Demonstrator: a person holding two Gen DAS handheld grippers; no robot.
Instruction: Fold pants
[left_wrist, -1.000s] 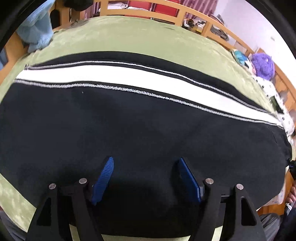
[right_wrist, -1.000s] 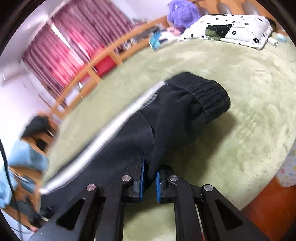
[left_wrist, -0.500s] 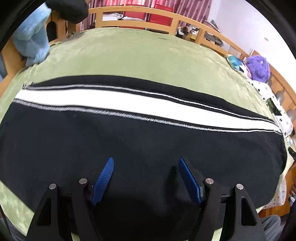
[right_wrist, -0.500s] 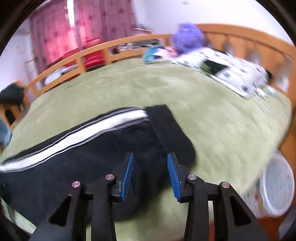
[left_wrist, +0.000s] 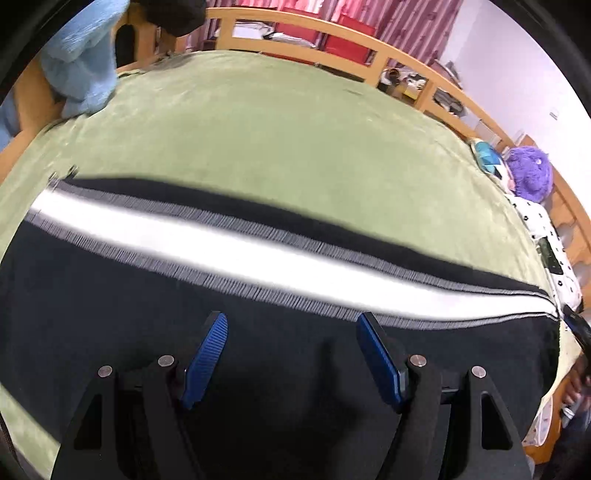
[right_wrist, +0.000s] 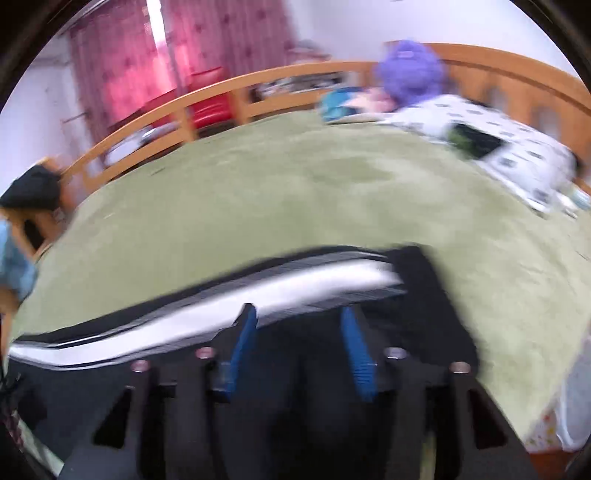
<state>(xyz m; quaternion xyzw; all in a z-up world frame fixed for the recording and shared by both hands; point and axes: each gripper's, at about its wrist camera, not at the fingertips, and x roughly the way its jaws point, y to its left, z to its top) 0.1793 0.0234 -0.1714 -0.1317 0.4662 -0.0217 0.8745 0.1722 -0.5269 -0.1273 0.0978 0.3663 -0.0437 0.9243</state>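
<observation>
Both tools now stand open and empty above the pants (left_wrist: 258, 354): the right tool (right_wrist: 299, 343) has just been opening, releasing the waistband (right_wrist: 432, 295) flat on the bed (left_wrist: 280, 140), while the left tool (left_wrist: 291, 350) stays agape, so this fold looks finished.

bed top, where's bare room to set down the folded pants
The widest free patch is the green blanket beyond the pants, running up to the wooden rail. The near edge is taken by the pants. The pillow end is crowded: spotted pillow, purple plush. A blue cloth hangs at the opposite corner.
</observation>
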